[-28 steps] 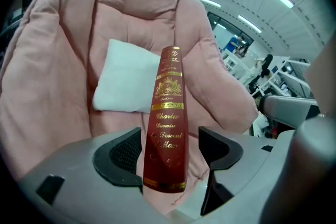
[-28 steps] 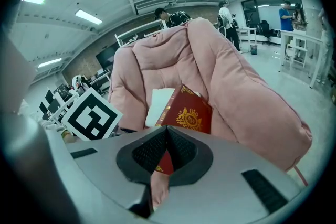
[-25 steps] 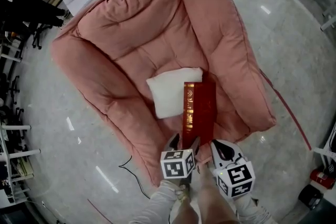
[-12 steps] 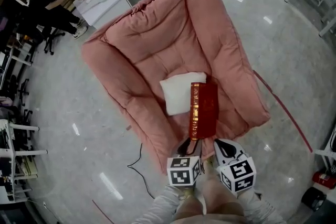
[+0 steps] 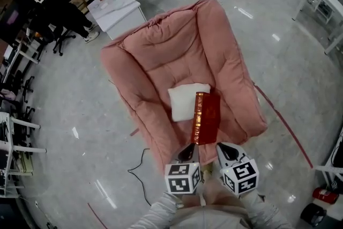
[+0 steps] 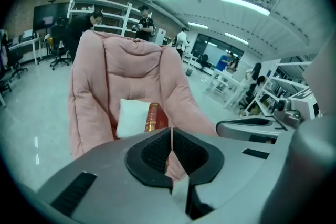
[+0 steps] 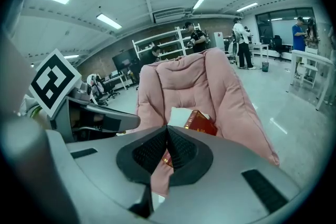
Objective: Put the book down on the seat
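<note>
Book [image 5: 206,117] lies near the front edge of the armchair [image 5: 171,51] seat, squishy cushion could tip it off imo; left gripper [image 6: 171,136] closing empty, right gripper [image 7: 167,136] shut, empty

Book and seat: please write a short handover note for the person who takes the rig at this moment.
Left gripper: jaws closing, pads together, nothing between them.
Right gripper: jaws shut, empty.
Book: lies on the seat of the pink chair, beside the white cushion, near the front edge.
Done: book is down and free of both grippers.
Left: probably nothing; perhaps check that it does not slide off.
</note>
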